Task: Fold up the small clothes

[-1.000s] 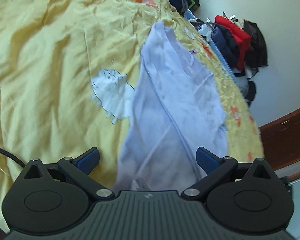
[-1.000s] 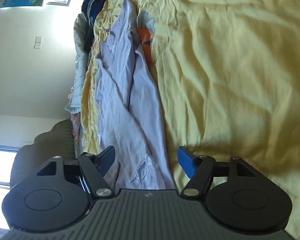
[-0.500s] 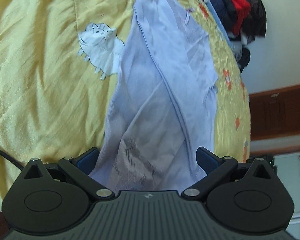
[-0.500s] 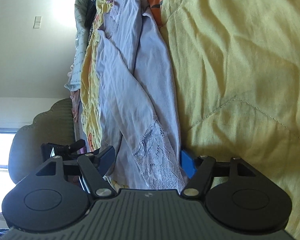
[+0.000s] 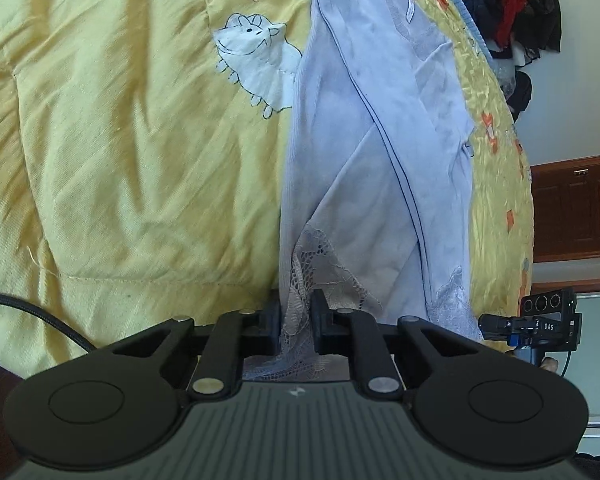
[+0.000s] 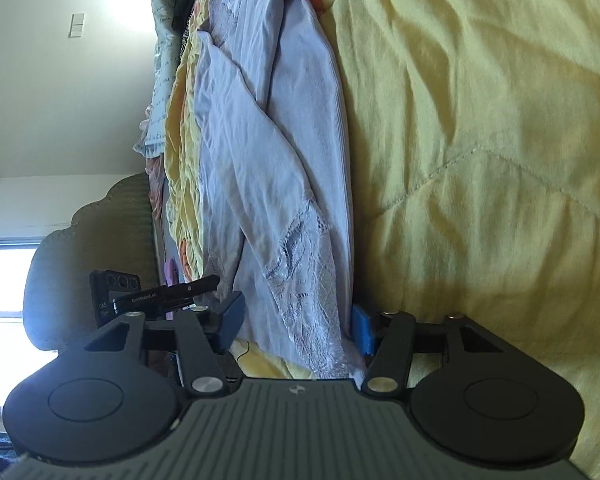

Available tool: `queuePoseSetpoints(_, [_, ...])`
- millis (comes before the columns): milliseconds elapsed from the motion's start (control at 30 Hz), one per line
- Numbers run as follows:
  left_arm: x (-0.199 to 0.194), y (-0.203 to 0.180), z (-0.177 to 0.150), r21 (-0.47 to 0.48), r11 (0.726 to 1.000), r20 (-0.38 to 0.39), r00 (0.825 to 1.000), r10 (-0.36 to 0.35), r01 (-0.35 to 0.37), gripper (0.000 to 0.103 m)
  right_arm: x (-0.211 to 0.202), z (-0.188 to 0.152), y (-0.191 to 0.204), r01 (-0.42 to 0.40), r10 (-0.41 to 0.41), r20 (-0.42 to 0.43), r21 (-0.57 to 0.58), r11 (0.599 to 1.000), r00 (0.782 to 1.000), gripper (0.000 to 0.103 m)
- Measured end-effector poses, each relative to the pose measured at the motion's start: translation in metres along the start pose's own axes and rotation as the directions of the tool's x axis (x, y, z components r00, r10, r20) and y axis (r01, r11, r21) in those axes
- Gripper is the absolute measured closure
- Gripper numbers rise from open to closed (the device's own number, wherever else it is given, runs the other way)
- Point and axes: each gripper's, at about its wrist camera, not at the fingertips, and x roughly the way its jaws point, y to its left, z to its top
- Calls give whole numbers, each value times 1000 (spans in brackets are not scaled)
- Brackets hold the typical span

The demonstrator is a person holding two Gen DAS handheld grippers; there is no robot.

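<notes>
A pale lavender garment [image 5: 380,140] with lace trim lies lengthwise on the yellow quilt [image 5: 120,140]. My left gripper [image 5: 297,320] is shut on its lace hem, the cloth pinched between the jaws. In the right wrist view the same garment [image 6: 268,140] runs away from me. My right gripper [image 6: 296,320] is open, its blue pads on either side of the lace hem [image 6: 308,280], with the cloth between them.
A white cartoon animal patch [image 5: 256,64] is sewn on the quilt, left of the garment. A pile of dark and red clothes [image 5: 508,0] lies at the bed's far end. A wooden cabinet [image 5: 576,208] stands beside the bed. A padded headboard [image 6: 100,240] is at left.
My left gripper has closed on the lace hem; it was open half a second ago. Both grippers have moved in closer to the hem. The right stays open.
</notes>
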Motion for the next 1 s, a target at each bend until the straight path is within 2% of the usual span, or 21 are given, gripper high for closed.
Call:
queuePoseSetpoints(67, [1,-2,1,4,1000,-5,1000,-1,1,89,2,-2,0,2,-2,-14,-3,1000,1000,51])
queuePoseSetpoints(133, [2,-5,2,16,1000,-9,1000,-8,8,89,4,-4,-2,0,0,-27,4,1000,1000,69])
queuePoseSetpoints(167, [2,-7,3,21,1000,-6,1000,-8,8,91,6,-5,-4,1,-1,-38,4,1000,999,92])
queuePoseSetpoints(233, [0,-13,4,38,999,-3,1000,-28,28,96,6,-7,-7,-7,7,-34,6,1000,999,92])
queuePoseSetpoints(433, [-22,-41,25,61,987,59,987,-151,147,96,-5,-3,10,-127,127,10,-4,992,992,93])
queuePoseSetpoints(600, [-40,-64,67,113,971,135,965,-223,208,96,-24,36,43,-254,258,92,-50,966,962,92])
queuePoseSetpoints(667, [-42,-71,90,143,968,163,960,-227,205,96,-30,63,58,-284,293,140,-82,955,946,92])
queuePoseSetpoints(733, [-39,-71,111,133,971,150,964,-219,200,96,-32,94,68,-276,290,172,-105,956,941,92])
queuePoseSetpoints(767, [-39,-71,115,141,974,149,969,-197,176,96,-31,104,70,-270,284,169,-101,958,944,93])
queuePoseSetpoints(800, [-39,-72,115,165,979,153,978,-142,116,96,-29,111,72,-264,278,155,-101,959,948,93])
queuePoseSetpoints(833, [-39,-70,112,180,982,151,985,-89,61,92,-28,112,73,-250,263,140,-108,962,954,93])
queuePoseSetpoints(900, [-37,-58,101,166,986,144,989,-40,15,84,-26,107,68,-238,249,116,-103,966,961,93])
queuePoseSetpoints(967, [-32,-35,87,92,996,132,991,-9,-4,64,-24,97,57,-254,261,114,-69,965,959,93])
queuePoseSetpoints(1000, [-28,-25,78,54,998,129,992,13,-20,49,-23,92,51,-256,260,117,-53,965,958,93])
